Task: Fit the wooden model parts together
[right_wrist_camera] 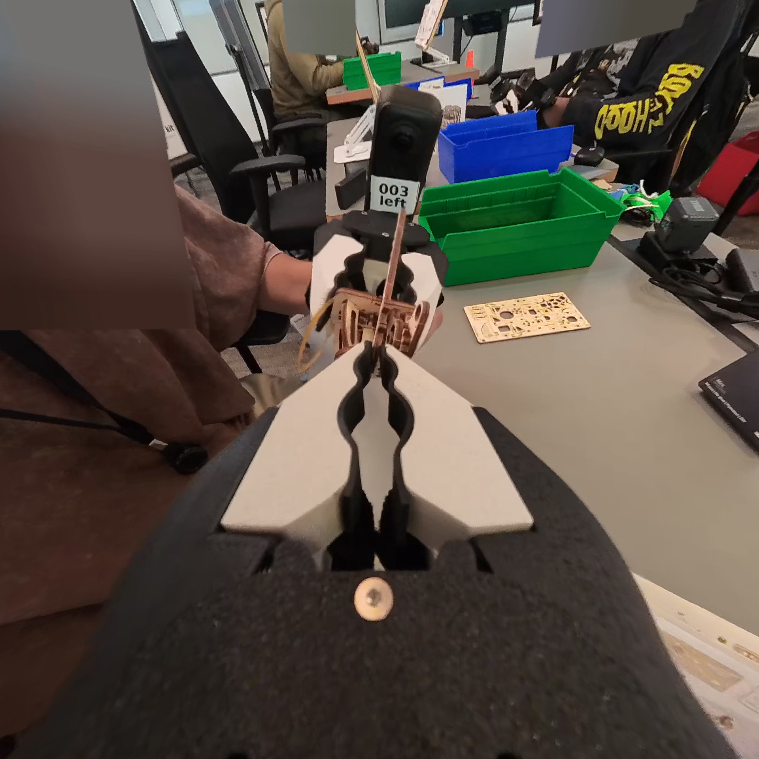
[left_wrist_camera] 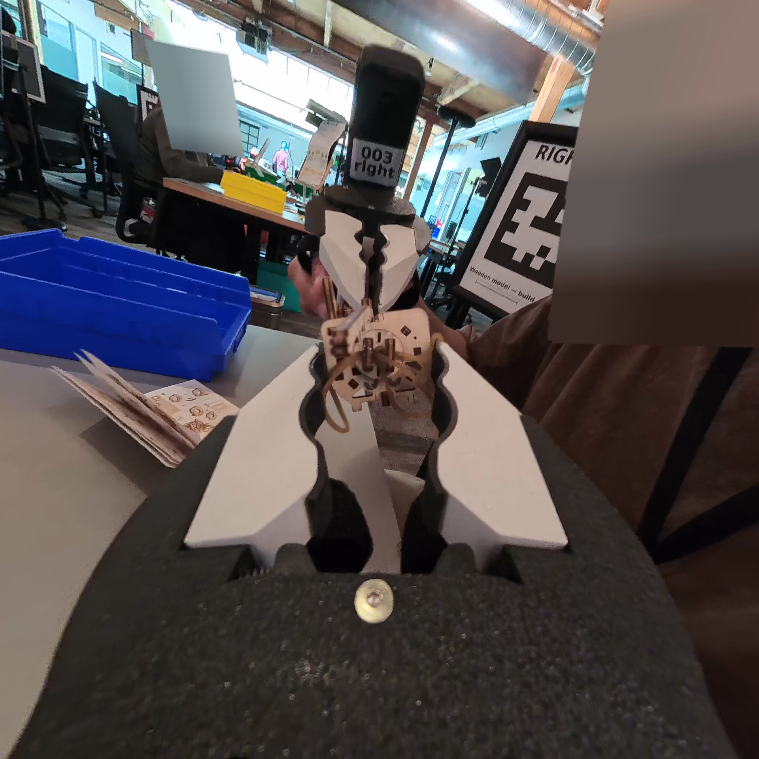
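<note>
My left gripper (left_wrist_camera: 378,353) is shut on a light wooden model assembly (left_wrist_camera: 406,328), a square plate with gears and pegs, held above the table edge. Loose rubber bands (left_wrist_camera: 336,406) hang from it. My right gripper (right_wrist_camera: 374,349) faces it tip to tip, shut on a thin flat wooden part (right_wrist_camera: 394,254) that stands edge-on and touches the model (right_wrist_camera: 361,316). The right gripper also shows in the left wrist view (left_wrist_camera: 371,304), and the left gripper shows in the right wrist view (right_wrist_camera: 378,316).
A blue bin (left_wrist_camera: 123,295) and an open instruction booklet (left_wrist_camera: 135,402) lie at my left. A green bin (right_wrist_camera: 513,230), a punched wooden parts sheet (right_wrist_camera: 525,316), another blue bin (right_wrist_camera: 505,143) and cables with a black device (right_wrist_camera: 686,230) are on the grey table (right_wrist_camera: 575,410). Left and right tips are no more than a few centimetres apart.
</note>
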Action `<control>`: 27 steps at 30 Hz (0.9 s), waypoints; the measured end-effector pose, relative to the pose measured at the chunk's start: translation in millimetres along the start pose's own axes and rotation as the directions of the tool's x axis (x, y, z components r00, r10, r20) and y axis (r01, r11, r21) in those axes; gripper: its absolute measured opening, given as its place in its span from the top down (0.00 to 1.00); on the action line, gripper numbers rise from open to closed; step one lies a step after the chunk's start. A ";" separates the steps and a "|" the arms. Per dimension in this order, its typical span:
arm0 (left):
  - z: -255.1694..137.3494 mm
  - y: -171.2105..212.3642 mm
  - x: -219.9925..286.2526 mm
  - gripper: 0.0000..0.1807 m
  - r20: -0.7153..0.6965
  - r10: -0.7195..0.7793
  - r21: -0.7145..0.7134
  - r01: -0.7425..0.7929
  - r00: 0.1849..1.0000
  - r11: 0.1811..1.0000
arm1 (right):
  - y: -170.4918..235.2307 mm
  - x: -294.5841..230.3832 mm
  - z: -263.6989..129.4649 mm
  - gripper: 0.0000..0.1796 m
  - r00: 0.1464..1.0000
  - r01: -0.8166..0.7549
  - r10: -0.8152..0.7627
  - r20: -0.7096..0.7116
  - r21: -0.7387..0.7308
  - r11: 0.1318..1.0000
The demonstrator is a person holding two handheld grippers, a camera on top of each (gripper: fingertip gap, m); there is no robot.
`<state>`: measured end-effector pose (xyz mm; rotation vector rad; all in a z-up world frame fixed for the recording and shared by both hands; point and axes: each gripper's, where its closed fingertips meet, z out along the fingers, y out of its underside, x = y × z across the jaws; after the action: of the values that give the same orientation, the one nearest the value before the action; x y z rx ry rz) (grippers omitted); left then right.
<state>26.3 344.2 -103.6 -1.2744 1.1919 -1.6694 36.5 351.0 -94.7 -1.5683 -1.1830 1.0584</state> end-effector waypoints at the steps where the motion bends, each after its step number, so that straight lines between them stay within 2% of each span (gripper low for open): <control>1: 0.0 0.0 -0.2 0.73 0.000 0.000 0.001 0.000 1.000 1.000 | -1.4 0.4 0.0 0.99 1.000 0.002 -0.002 -0.002 0.015 1.000; 10: 0.5 1.8 -2.1 0.73 0.030 0.046 -0.015 -0.046 0.998 0.999 | -14.0 1.6 -9.8 0.96 1.000 0.017 -0.016 -0.020 0.078 0.997; 12: -0.4 0.3 -3.0 0.73 0.035 0.046 -0.008 -0.046 0.998 0.999 | -14.3 0.8 -11.5 0.90 0.998 0.063 -0.060 -0.038 0.086 0.994; 14: -1.6 -2.2 -4.6 0.73 0.045 0.044 0.008 -0.044 0.998 0.999 | -13.0 2.2 -12.1 0.80 0.987 0.131 -0.121 -0.105 0.087 0.988; 16: -2.8 -3.8 -5.8 0.73 0.065 0.069 0.018 -0.070 0.996 0.997 | -8.2 11.3 -10.2 0.76 0.978 0.111 -0.095 -0.185 0.076 0.991; 17: -3.0 -2.6 -5.9 0.73 0.080 0.107 0.007 -0.108 0.991 0.994 | -5.6 14.4 -7.4 0.73 0.983 0.055 -0.040 -0.179 0.083 0.995; 20: -2.3 -3.0 -1.5 0.73 0.103 0.207 -0.008 -0.207 0.973 0.978 | 1.9 4.9 5.0 0.71 0.994 -0.113 0.112 0.014 0.134 0.985; 24: -1.8 -5.9 0.7 0.73 0.111 0.221 0.012 -0.224 0.969 0.975 | -0.8 -2.0 15.8 0.74 0.987 -0.141 0.117 0.112 0.238 0.961; 27: -3.2 -8.7 -2.8 0.73 0.130 0.210 0.037 -0.216 0.969 0.976 | -0.9 0.8 21.4 0.79 0.990 -0.129 0.108 0.092 0.268 0.955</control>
<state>23.9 350.3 -96.5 -1.1583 1.1594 -1.4339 15.9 355.1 -99.2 -1.4048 -0.9537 1.3118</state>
